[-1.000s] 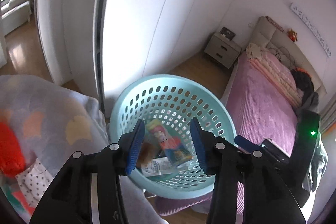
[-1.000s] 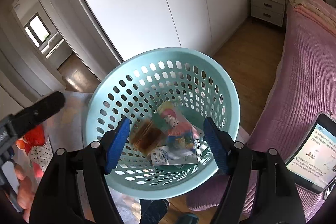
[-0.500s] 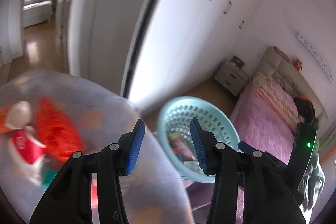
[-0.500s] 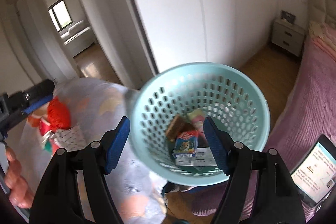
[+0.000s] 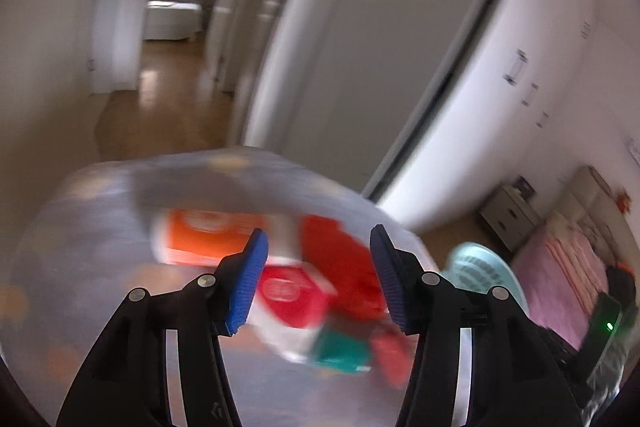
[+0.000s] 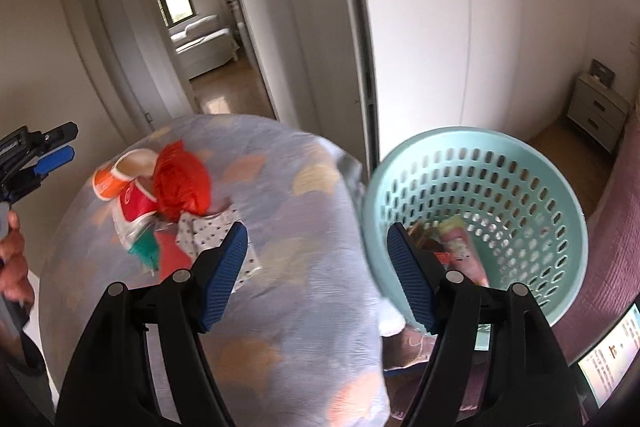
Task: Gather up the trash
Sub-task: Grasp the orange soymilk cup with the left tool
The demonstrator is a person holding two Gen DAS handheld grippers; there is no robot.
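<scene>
white wardrobe doors (image 6: 500,27) fill the upper right of the right wrist view; an open doorway (image 6: 208,27) in the upper centre shows a second room with a bed. a pink bed (image 5: 568,267) occupies the lower right of the left wrist view, with a bedside cabinet (image 6: 596,111) at the right edge of the right wrist view.

a rounded worktop under a pale blue patterned cloth (image 6: 280,227) takes the lower centre and left of the right wrist view. a teal perforated basket (image 6: 480,211) stands just beside it at centre right; wrappers (image 6: 456,243) lie inside it.

the remaining trash sits in a cluster on the cloth, left of centre: a red plastic bag (image 6: 182,183), an orange and white cup (image 6: 116,175) lying on its side, a red cup (image 6: 134,201) touching it, a green scrap (image 6: 144,251) and a dotted white paper (image 6: 208,231). in the left wrist view this cluster is heavily blurred.

the left claw (image 5: 316,279) has just been opening; its blue pads are spread with nothing between them, the trash lying beyond. it also appears at the left edge of the right wrist view, with a hand (image 6: 10,255) below it.

the right claw (image 6: 316,275) is released, pads wide apart, empty, framing the cloth edge and the basket rim.
</scene>
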